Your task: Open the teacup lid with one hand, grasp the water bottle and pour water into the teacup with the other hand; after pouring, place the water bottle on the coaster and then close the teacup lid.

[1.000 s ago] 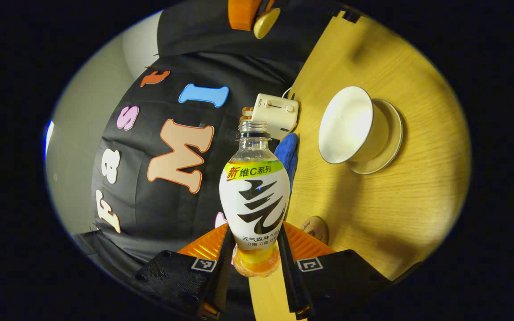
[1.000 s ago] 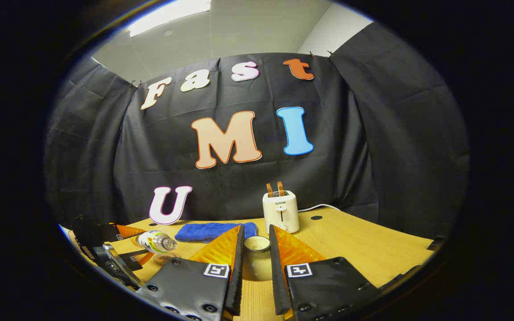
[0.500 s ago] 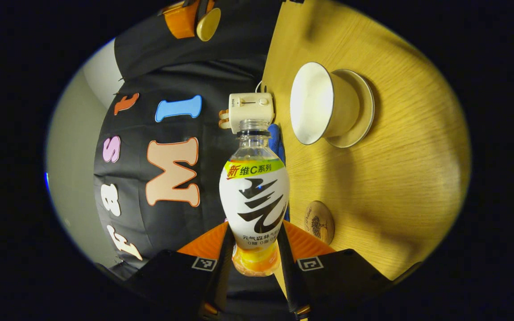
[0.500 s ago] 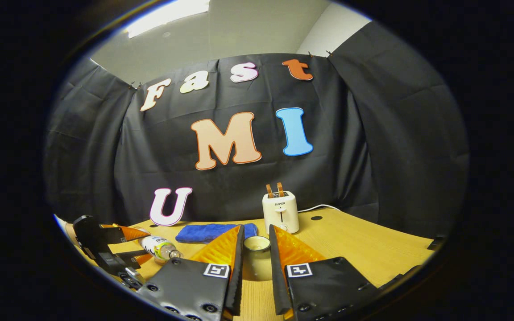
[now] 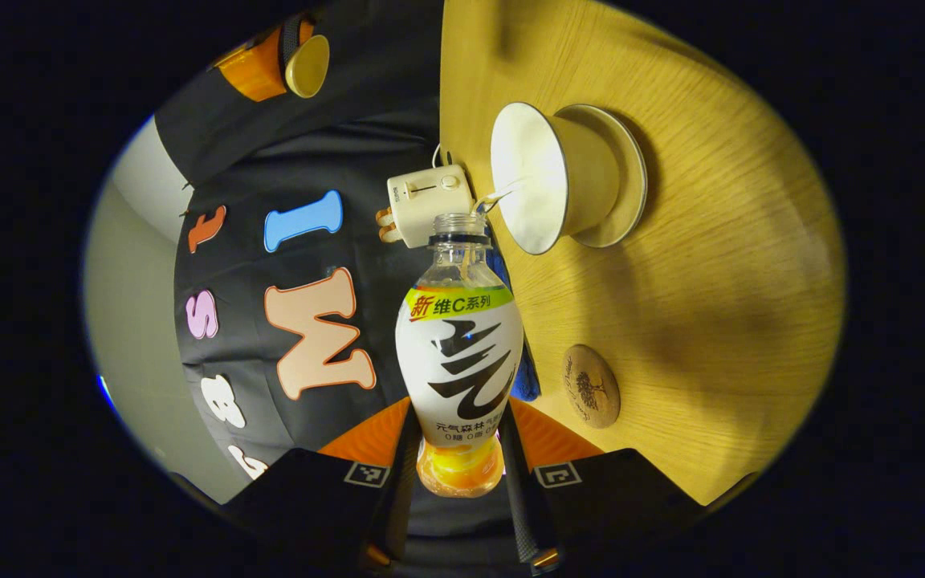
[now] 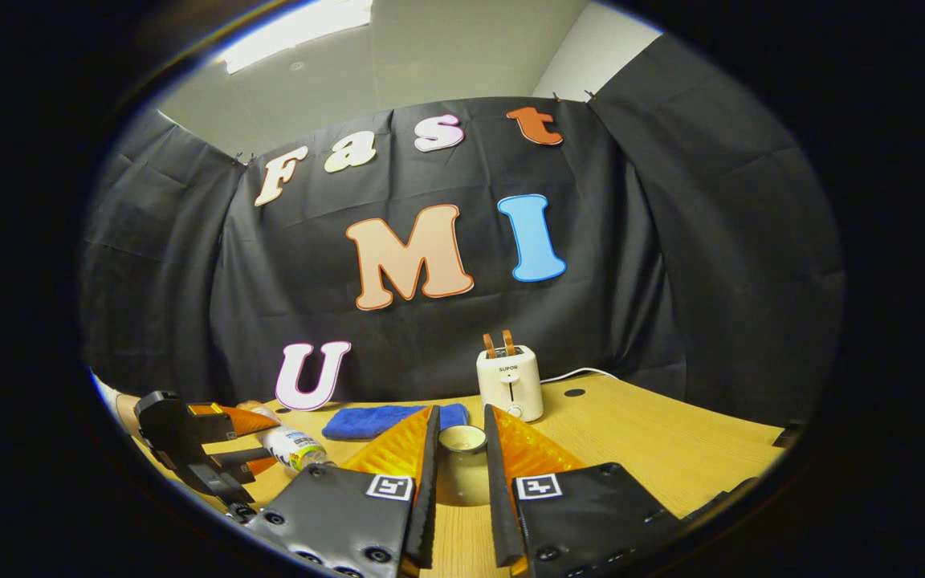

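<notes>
As the tilt deepened, water began streaming out
Left gripper point(image 5: 460, 482) clenches the white-labelled plastic bottle point(image 5: 460, 353), its mouth just beside the white teacup point(image 5: 559, 189) ahead; right gripper point(image 6: 459, 482) grasps the cream lid point(image 6: 462, 439); pouring underway

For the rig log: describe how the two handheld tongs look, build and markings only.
Both match. The left tongs and the right tongs each have a black housing carrying two small square black-and-white tags, ribbed orange panels sloping inward from it, and two long narrow fingers with ridged inner faces. In the right gripper view the left tongs show a black handle-like body with screws. No cables visible.
</notes>
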